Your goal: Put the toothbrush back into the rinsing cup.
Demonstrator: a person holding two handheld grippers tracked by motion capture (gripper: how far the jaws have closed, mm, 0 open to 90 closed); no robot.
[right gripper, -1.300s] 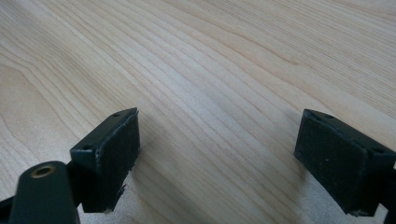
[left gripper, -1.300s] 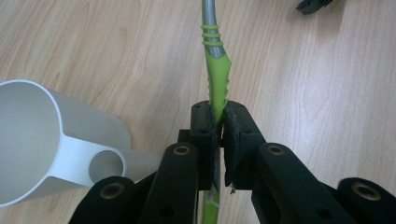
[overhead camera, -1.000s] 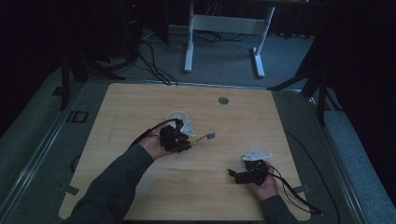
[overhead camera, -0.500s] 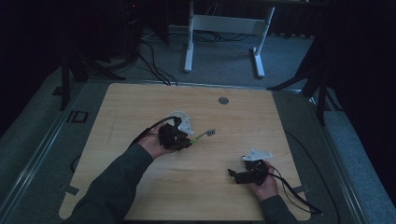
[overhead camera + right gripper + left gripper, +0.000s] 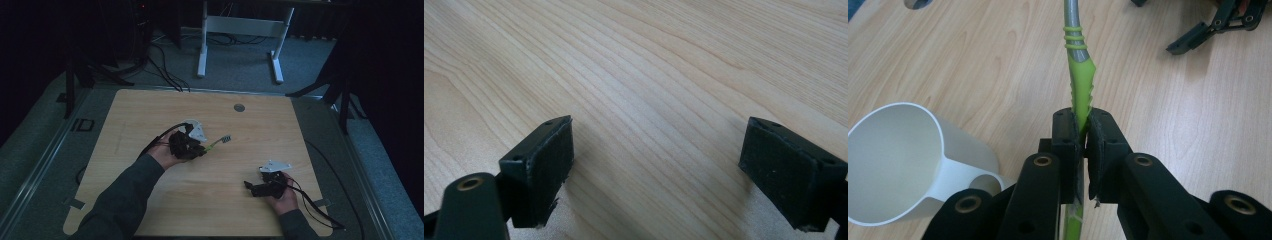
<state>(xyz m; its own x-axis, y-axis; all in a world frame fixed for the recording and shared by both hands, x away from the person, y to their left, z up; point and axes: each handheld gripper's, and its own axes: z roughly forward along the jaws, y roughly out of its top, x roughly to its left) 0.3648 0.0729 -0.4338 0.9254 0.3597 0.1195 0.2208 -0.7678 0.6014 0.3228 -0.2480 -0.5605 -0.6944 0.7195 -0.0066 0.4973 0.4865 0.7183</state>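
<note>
My left gripper (image 5: 199, 149) (image 5: 1081, 125) is shut on a toothbrush (image 5: 1078, 65) with a green and grey handle. The toothbrush (image 5: 218, 143) sticks out to the right of the hand over the middle of the wooden table (image 5: 150, 110), bristle end farthest away. A white cup (image 5: 898, 160) with a handle stands just left of the jaws in the left gripper view. My right gripper (image 5: 249, 186) (image 5: 659, 150) rests low at the table's front right, jaws wide open with only bare wood between the pads (image 5: 549, 160). The right gripper (image 5: 1218, 25) also appears at the top right of the left gripper view.
A round grommet hole (image 5: 239, 107) sits near the table's far edge. Cables (image 5: 320, 210) trail from the right gripper off the front right corner. A white desk frame (image 5: 240, 30) stands on the floor beyond the table.
</note>
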